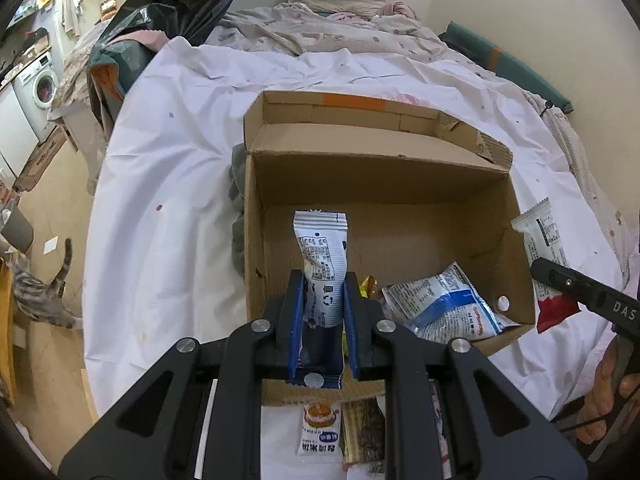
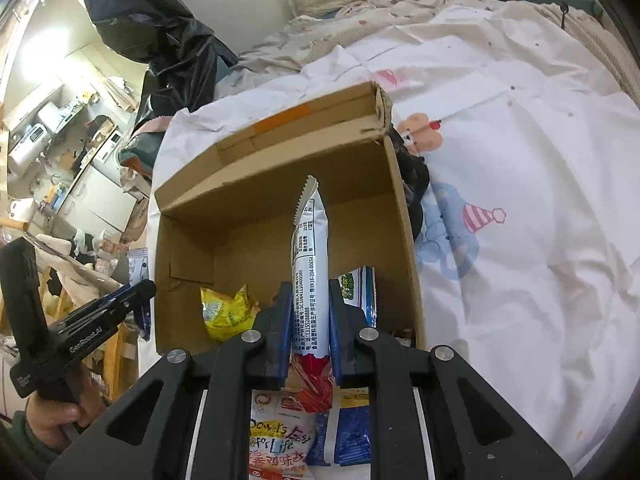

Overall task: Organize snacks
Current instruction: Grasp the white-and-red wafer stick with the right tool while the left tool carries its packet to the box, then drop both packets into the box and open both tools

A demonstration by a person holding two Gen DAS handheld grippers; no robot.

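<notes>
On the bed [image 1: 168, 168], over a white sheet [image 2: 520, 208], stands one open cardboard box [image 1: 400, 208], its flaps up. Two grippers work above it, each holding one snack pack.

Left gripper [image 1: 323, 292]: its jaws stand narrow, clamped on a white-and-blue pack [image 1: 320, 256] that sticks up between the fingers, over the near-left part of the box. Right gripper [image 2: 308, 304]: its jaws are pressed together on a white pack with a red end [image 2: 310, 248], upright and edge-on, above the near wall of the box. In the left wrist view that same gripper and pack sit at the box's right outer corner.

Inside the box, three packs can be counted across the two views: a yellow one [image 2: 226, 310] near the left side, a white-and-blue flat bag [image 1: 444, 308] lying toward the right, and a pack with green print [image 2: 356, 288] leaning by the right wall. Whether the last two are one and the same I cannot tell. The far half of the box floor is bare.

Outside the box, on the sheet just before its near wall, lie several more snacks [image 2: 280, 440], partly hidden by the gripper bodies; at least three show in the left view and about three in the right.

One cat [image 1: 36, 292] is on the floor to the left of the bed.
</notes>
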